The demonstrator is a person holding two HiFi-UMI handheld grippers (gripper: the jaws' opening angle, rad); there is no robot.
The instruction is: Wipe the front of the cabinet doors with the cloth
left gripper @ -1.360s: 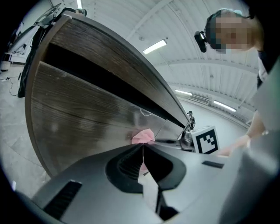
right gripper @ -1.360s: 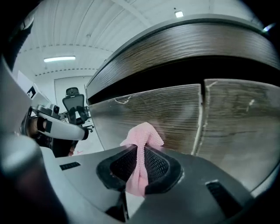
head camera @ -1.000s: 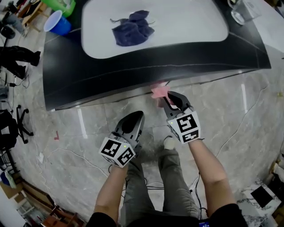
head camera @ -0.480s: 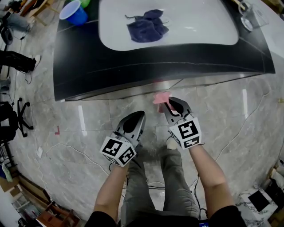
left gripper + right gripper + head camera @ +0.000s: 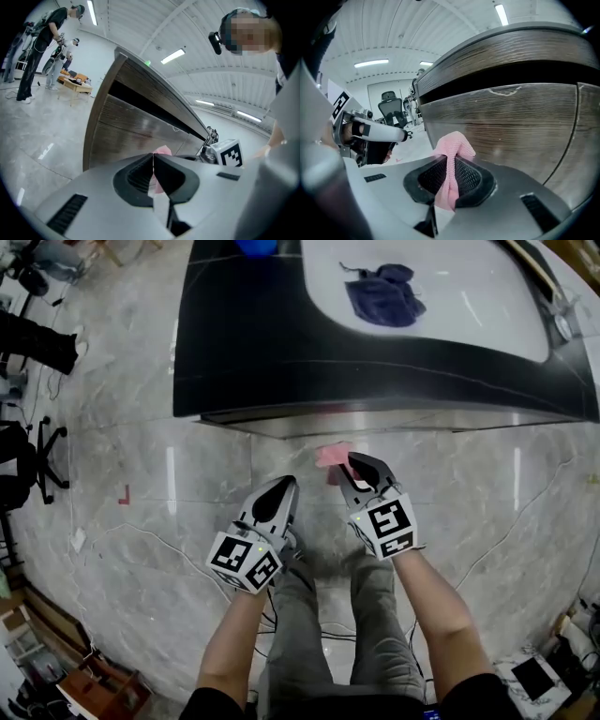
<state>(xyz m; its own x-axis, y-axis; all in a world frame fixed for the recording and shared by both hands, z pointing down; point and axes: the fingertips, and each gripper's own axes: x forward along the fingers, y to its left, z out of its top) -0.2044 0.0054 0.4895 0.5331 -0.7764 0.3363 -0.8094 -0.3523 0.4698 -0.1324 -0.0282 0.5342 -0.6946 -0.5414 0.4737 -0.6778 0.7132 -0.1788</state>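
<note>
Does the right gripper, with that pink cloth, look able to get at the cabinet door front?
Probably yes: the right gripper holds the pink cloth facing the wooden door, nothing visible between them.

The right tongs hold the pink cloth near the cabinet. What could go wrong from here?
1. Only a small tuft of the pink cloth sticks out of the right tongs, so their hard tips may scrape the wooden cabinet door.
2. The cloth is pinched in a thin fold and could slip out under rubbing.
3. Cables lie on the floor underfoot; a sidestep might catch them.
</note>
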